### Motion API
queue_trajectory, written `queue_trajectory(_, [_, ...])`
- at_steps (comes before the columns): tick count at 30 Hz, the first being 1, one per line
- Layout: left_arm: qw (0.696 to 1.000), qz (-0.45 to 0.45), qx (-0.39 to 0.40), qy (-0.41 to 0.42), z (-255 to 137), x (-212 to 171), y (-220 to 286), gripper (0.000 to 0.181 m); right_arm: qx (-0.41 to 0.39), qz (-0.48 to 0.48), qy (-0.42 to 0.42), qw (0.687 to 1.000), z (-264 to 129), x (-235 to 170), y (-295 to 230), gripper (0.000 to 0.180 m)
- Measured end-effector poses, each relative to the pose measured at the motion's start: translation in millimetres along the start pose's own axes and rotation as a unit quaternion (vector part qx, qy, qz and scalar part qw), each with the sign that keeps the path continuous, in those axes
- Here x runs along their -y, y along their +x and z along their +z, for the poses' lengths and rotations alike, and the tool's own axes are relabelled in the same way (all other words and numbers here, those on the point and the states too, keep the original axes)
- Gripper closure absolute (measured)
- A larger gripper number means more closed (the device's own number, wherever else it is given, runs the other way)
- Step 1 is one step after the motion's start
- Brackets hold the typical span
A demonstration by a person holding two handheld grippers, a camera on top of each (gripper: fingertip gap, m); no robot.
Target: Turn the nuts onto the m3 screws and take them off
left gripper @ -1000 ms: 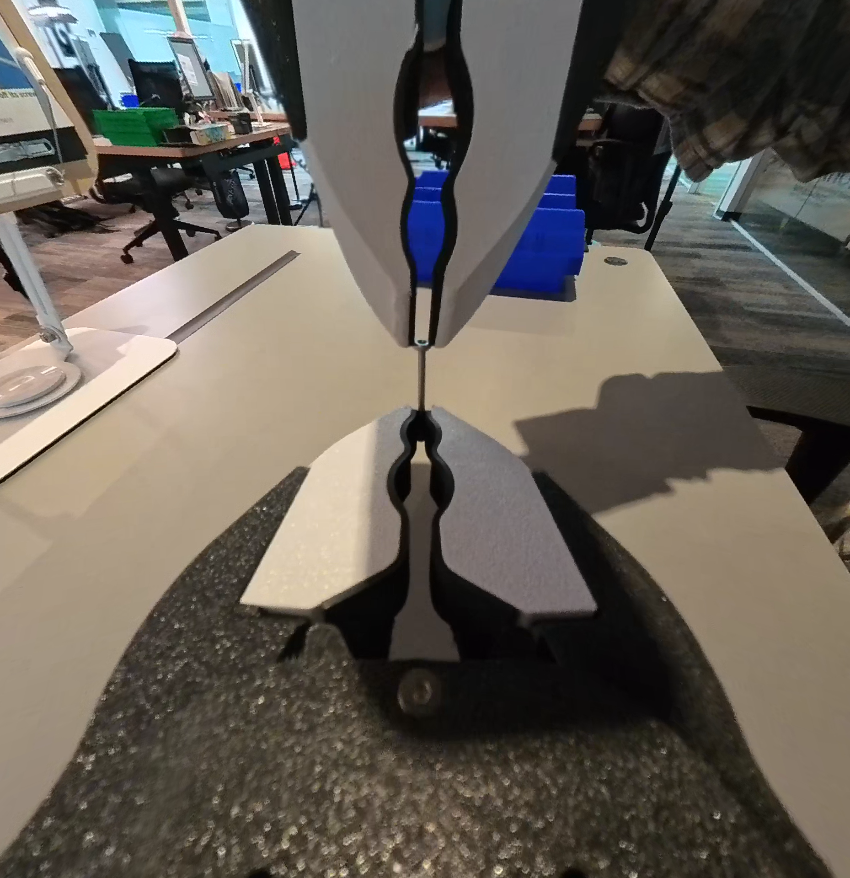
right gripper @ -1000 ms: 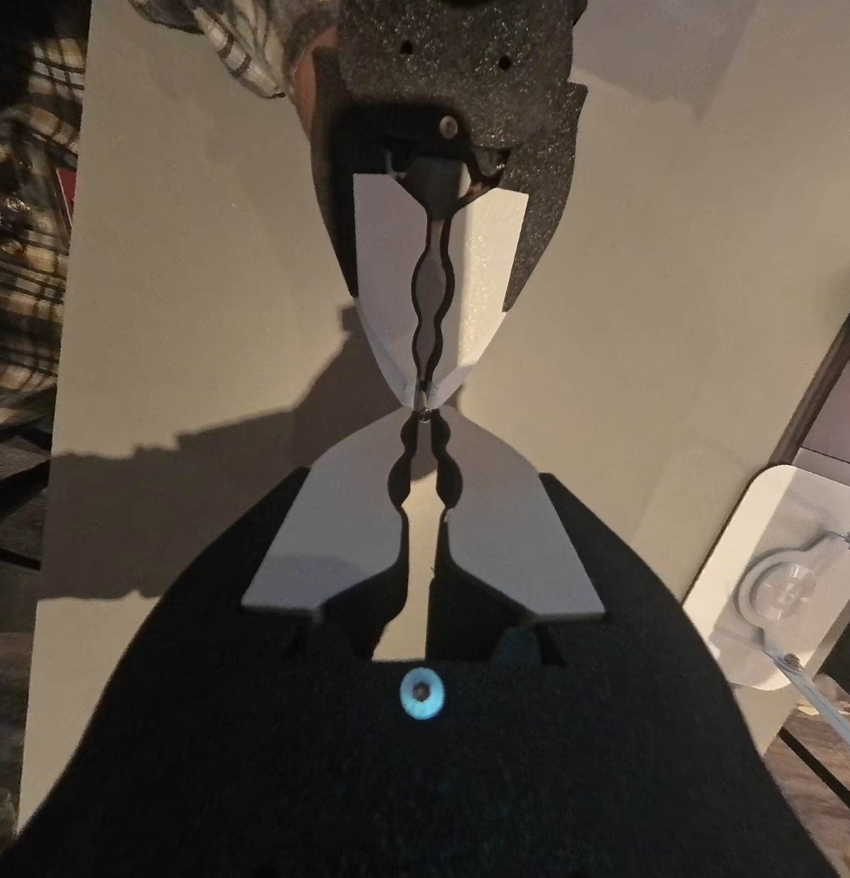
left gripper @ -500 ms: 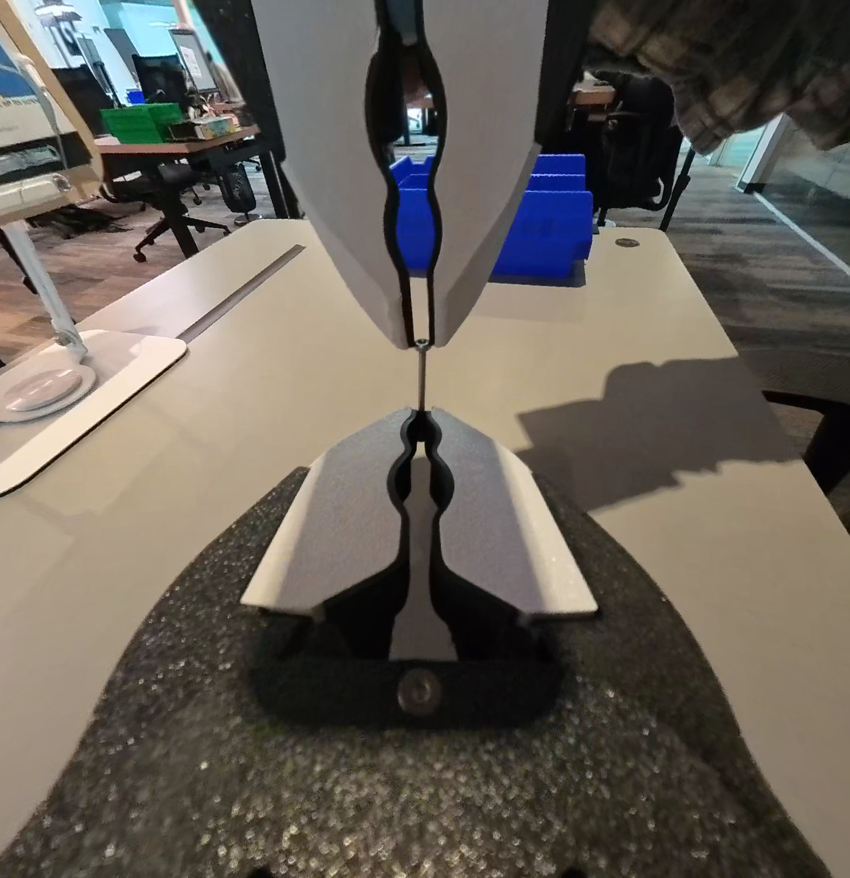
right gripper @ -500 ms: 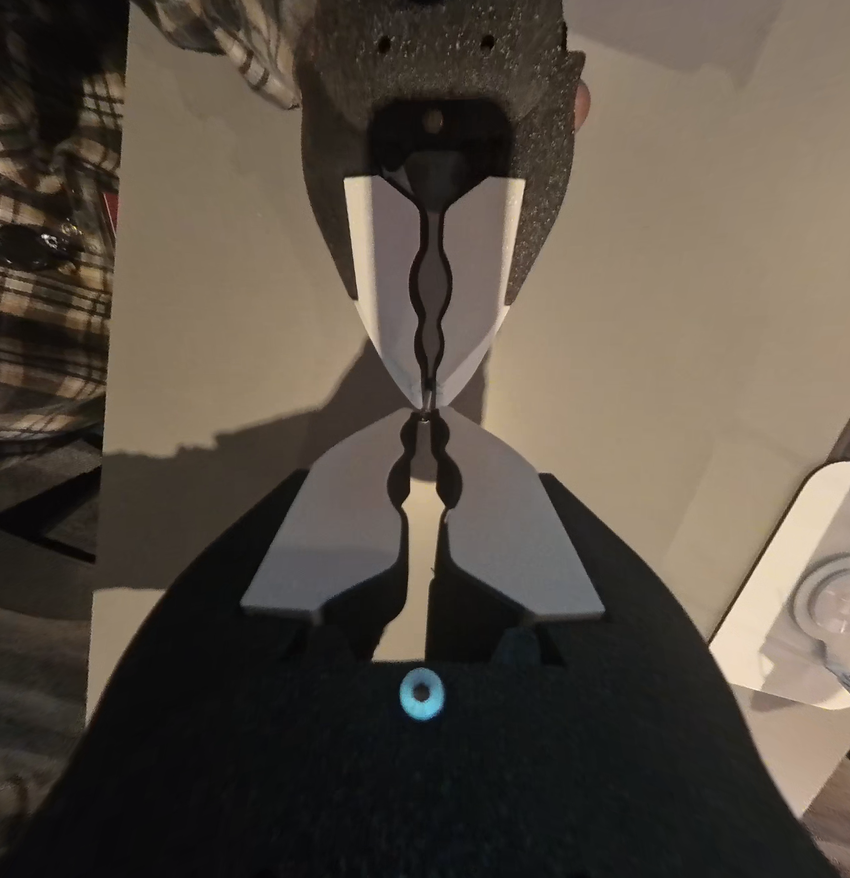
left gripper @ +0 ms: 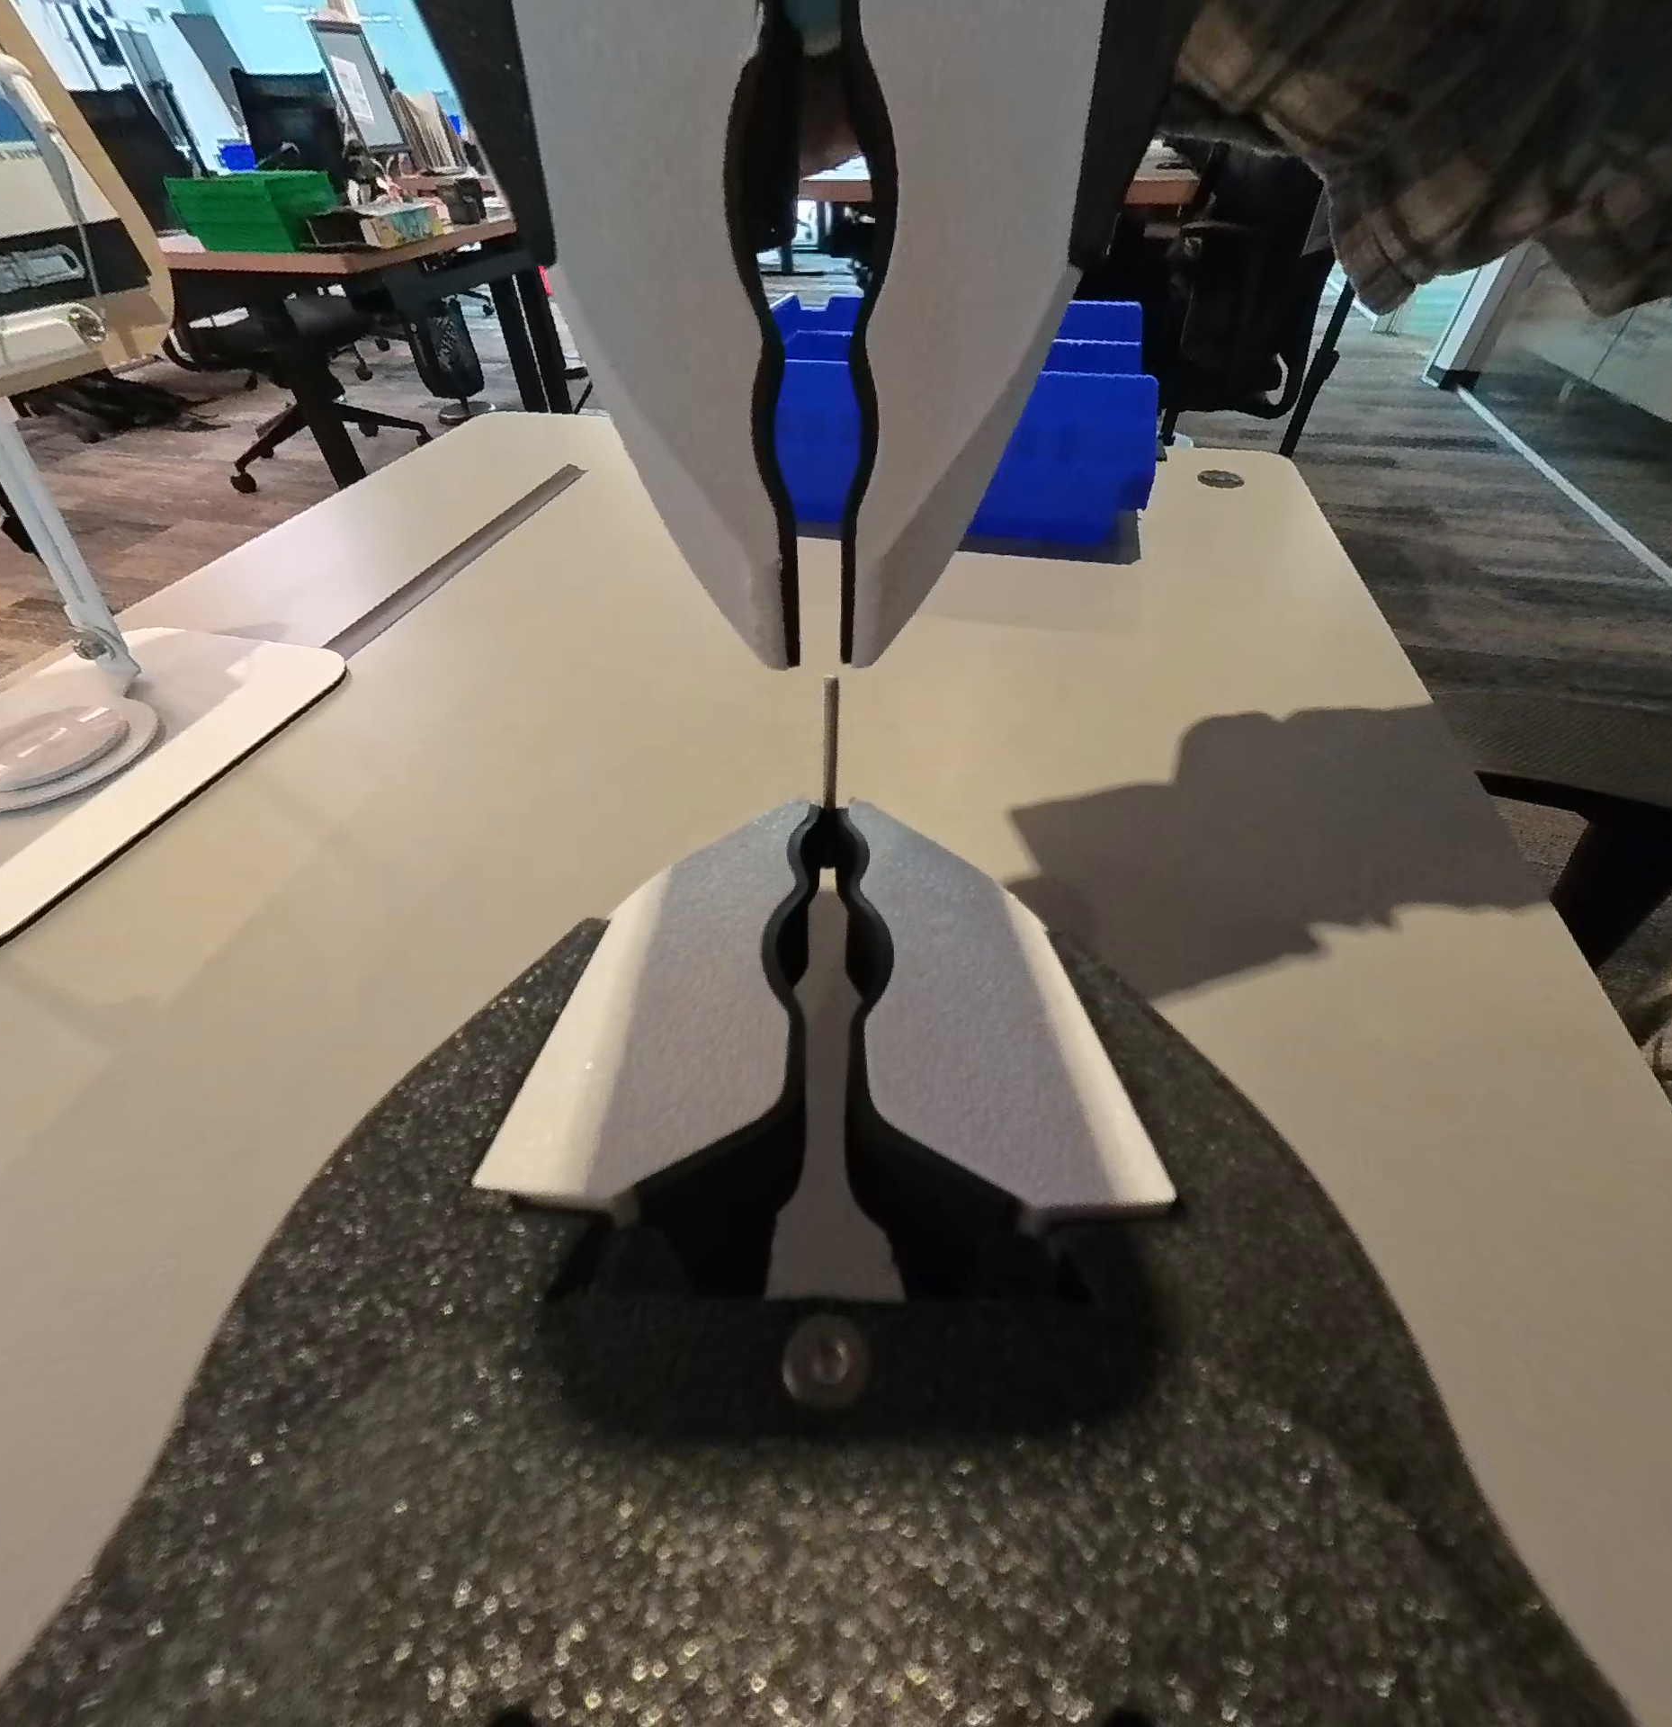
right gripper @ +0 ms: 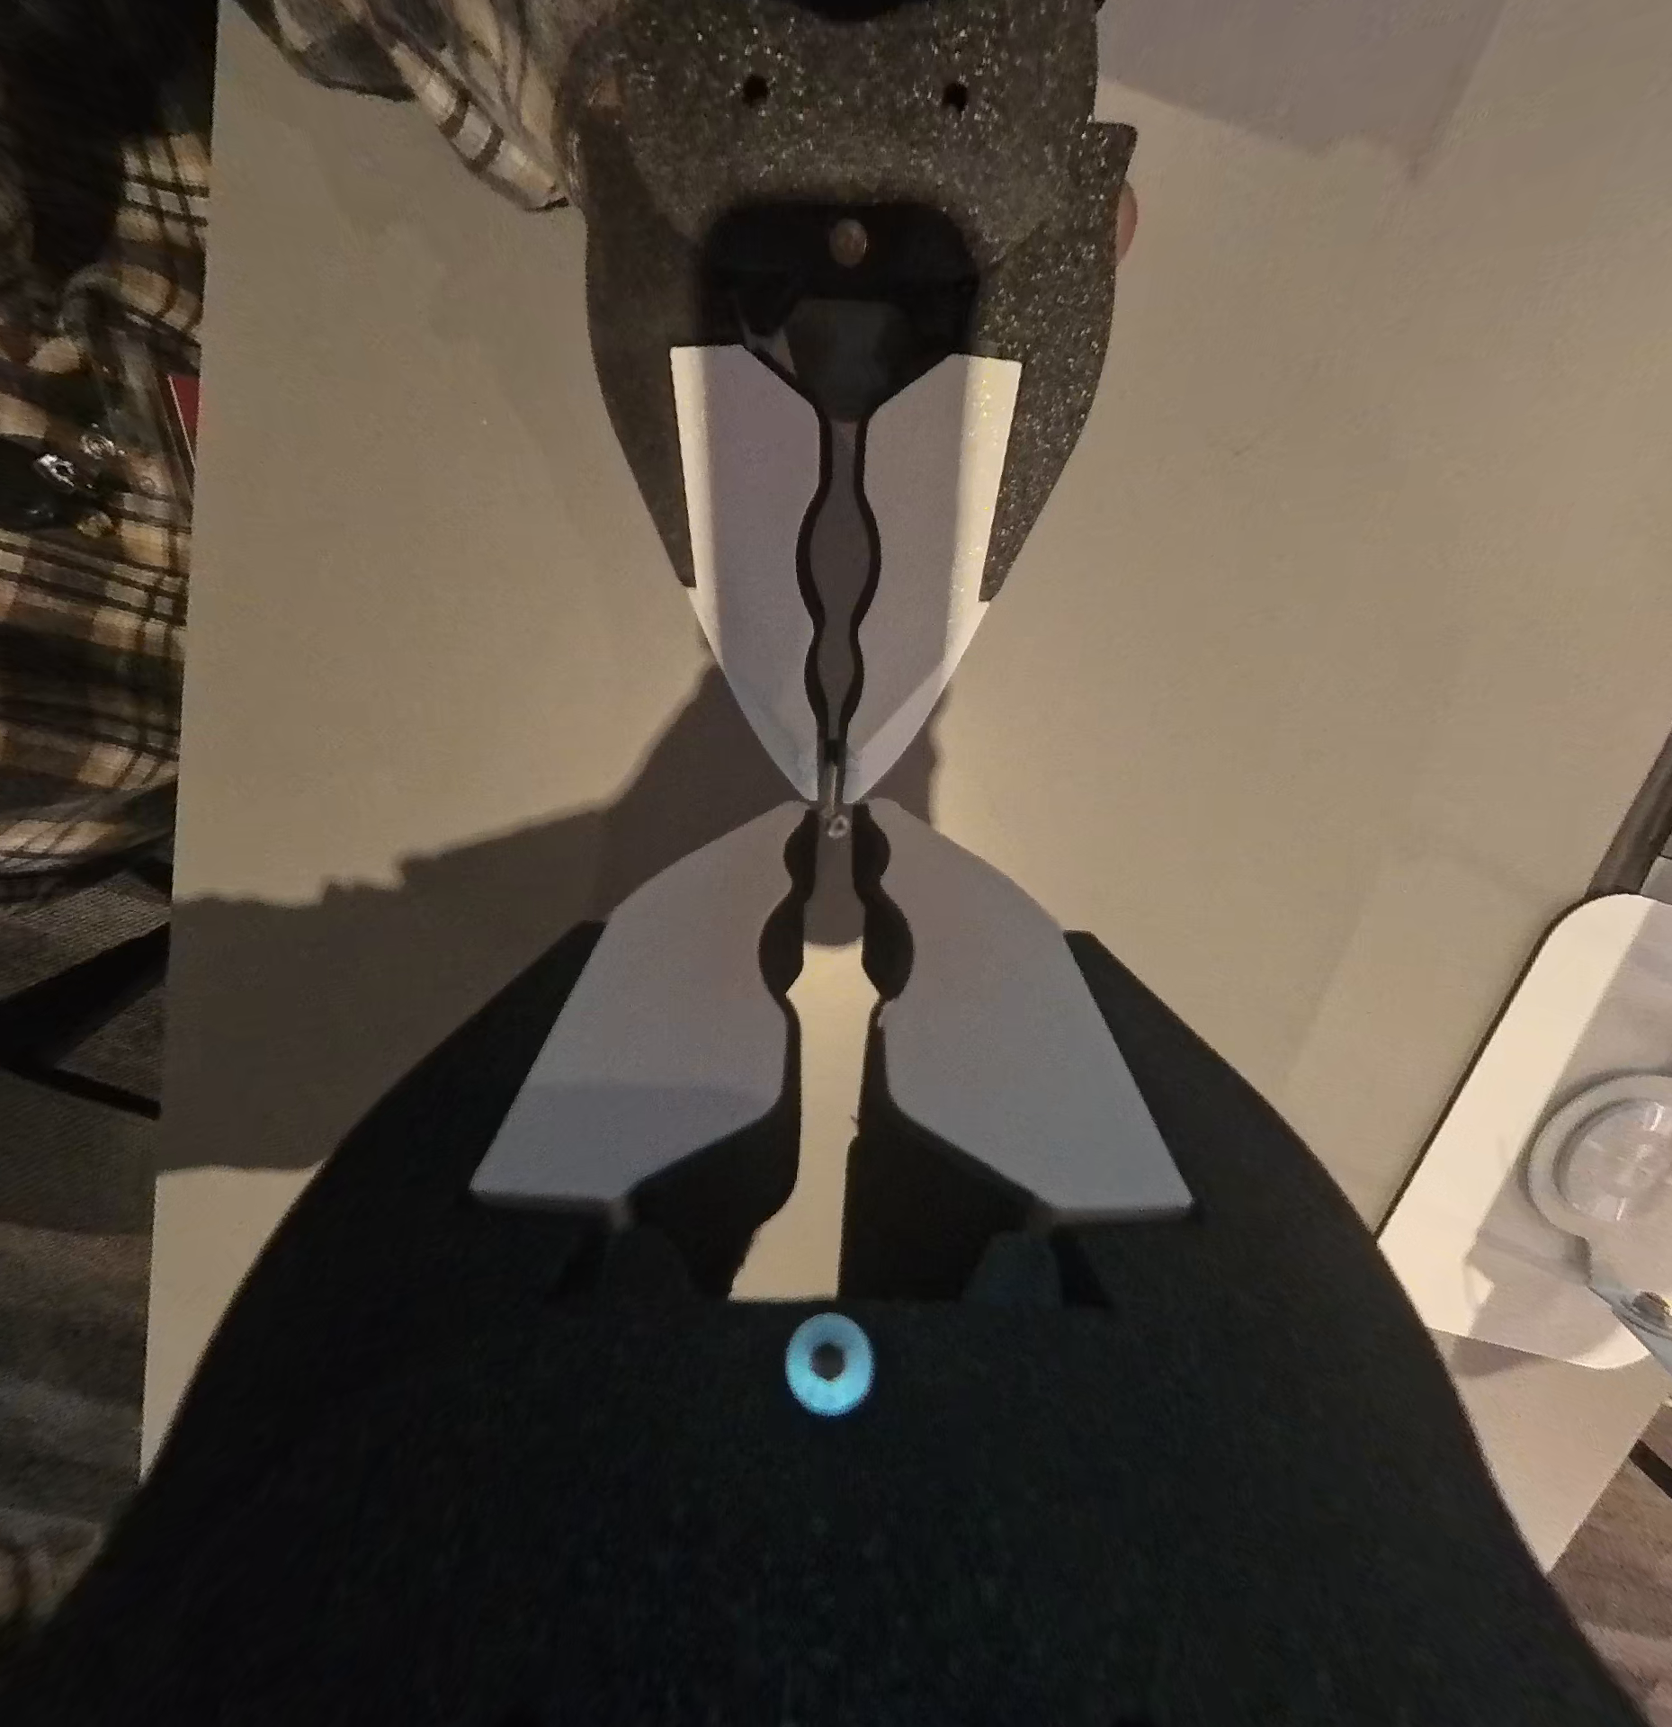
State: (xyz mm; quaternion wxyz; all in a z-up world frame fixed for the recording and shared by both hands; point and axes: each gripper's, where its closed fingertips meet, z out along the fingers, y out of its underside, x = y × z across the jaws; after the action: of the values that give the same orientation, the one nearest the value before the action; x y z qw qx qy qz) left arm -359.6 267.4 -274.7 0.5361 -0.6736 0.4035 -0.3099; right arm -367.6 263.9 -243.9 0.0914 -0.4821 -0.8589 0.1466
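Observation:
My left gripper is shut on a thin M3 screw, whose bare shaft sticks out past its tips, above the beige table. My right gripper faces it tip to tip, a small gap off the screw's end. In the right wrist view a small hex nut sits between the tips of my right gripper, just in front of the left gripper and the screw. The nut does not show in the left wrist view.
Blue bins stand at the table's far edge. A white stand base on a white pad lies at the left; it also shows in the right wrist view. A person's plaid sleeve hangs at the upper right. The table's right edge is close. Left and right tips are no more than a few centimetres apart.
The right gripper has drawn back from the screw. The nut that sat at the screw's end is now off it, and the screw's end is bare.

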Motion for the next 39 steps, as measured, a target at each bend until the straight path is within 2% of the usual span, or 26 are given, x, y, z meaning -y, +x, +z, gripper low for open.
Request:
queue_trajectory(7, [1.000,-0.005,0.016,0.000,-3,-2,-9,0.179,-0.019,0.007,0.016,1.000,-3,-2,5,0.173])
queue_trajectory(12, [0.998,-0.045,0.047,0.016,-16,-9,-35,0.179,-0.054,0.058,0.083,0.993,-8,-22,13,0.168])
queue_trajectory(17, [0.994,-0.079,0.061,0.047,-30,-7,-53,0.179,-0.064,0.104,0.116,0.986,3,-56,14,0.165])
queue_trajectory(25, [0.989,-0.099,0.072,0.080,-46,-2,-66,0.179,-0.045,0.134,0.169,0.975,24,-72,13,0.168])
queue_trajectory(30, [0.992,-0.090,0.051,0.070,-34,-4,-54,0.179,-0.040,0.142,0.169,0.975,35,-83,11,0.168])
queue_trajectory(39, [0.998,-0.053,-0.022,0.028,1,-4,7,0.179,-0.056,0.168,0.194,0.965,29,-98,11,0.167])
